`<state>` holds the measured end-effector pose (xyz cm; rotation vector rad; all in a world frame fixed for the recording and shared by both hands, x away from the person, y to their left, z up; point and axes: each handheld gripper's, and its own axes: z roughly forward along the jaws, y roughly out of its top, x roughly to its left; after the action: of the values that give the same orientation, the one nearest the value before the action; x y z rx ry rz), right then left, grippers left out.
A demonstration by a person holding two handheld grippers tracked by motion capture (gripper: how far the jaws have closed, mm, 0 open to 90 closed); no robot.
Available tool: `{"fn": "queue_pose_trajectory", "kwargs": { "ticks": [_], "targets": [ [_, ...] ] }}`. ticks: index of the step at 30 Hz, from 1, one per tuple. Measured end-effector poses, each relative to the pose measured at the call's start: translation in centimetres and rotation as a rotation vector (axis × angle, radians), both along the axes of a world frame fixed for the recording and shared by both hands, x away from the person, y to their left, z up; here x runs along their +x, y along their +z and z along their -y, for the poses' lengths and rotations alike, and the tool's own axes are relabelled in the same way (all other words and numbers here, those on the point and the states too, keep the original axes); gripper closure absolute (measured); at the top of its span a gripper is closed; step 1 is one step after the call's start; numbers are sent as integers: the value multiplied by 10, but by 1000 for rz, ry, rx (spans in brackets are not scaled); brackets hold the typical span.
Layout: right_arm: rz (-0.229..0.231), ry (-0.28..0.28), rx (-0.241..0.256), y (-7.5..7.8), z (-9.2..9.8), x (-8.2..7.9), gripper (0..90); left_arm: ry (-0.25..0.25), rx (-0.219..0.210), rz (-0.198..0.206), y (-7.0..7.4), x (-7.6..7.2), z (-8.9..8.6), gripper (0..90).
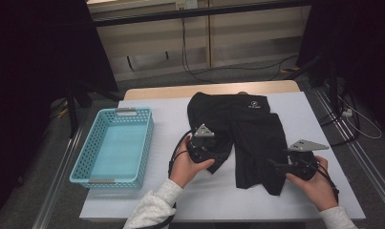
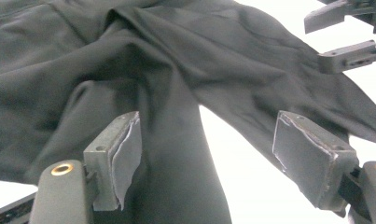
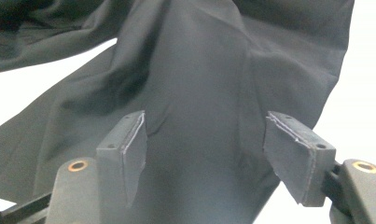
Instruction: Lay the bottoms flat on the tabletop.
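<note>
Your high view is dim and dark at both sides. In your gripper views the white counter (image 2: 251,186) blows out to glare, and the near fingers (image 3: 125,154) look slightly soft.

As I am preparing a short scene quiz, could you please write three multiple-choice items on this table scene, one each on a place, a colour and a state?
1. Where does the light blue perforated plastic basket stand, seen from the high view?
A. left of the black fabric shorts
B. on them
C. right of them

2. What colour is the table cover?
A. red
B. white
C. green

3. How do the left gripper and right gripper stand?
A. both shut
B. one shut
C. both open

Answers: 1 A, the basket sits at the table's left edge; 2 B, white shows around the shorts; 3 C, each pair of jaws is spread apart.
</note>
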<state>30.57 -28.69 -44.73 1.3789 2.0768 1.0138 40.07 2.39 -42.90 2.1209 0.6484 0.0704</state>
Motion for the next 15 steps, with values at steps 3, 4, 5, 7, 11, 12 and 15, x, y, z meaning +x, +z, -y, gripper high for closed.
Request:
{"fn": "queue_pose_trajectory", "kwargs": {
  "ticks": [3,4,5,7,11,12,15],
  "targets": [
    [-3,-14,-5,-1,3,-2,300,-11,2,1,-2,-4,4,234],
    [-3,-18,-10,-1,4,-2,299,-19,6,-1,-3,-6,6,233],
    [-3,-24,-16,-1,5,-3,297,-25,7,-1,-5,-8,8,233],
    [-6,-28,-13,-2,7,-5,297,-48,24,-10,-8,-11,13,237],
    [2,-42,-24,0,10,-9,297,-69,35,-12,-15,-17,23,263],
    [6,-48,-24,0,12,-10,297,-79,41,-14,-16,-18,25,287],
    [6,-55,-21,0,15,-13,298,-84,58,-11,-21,-19,31,297]
  ]
}}
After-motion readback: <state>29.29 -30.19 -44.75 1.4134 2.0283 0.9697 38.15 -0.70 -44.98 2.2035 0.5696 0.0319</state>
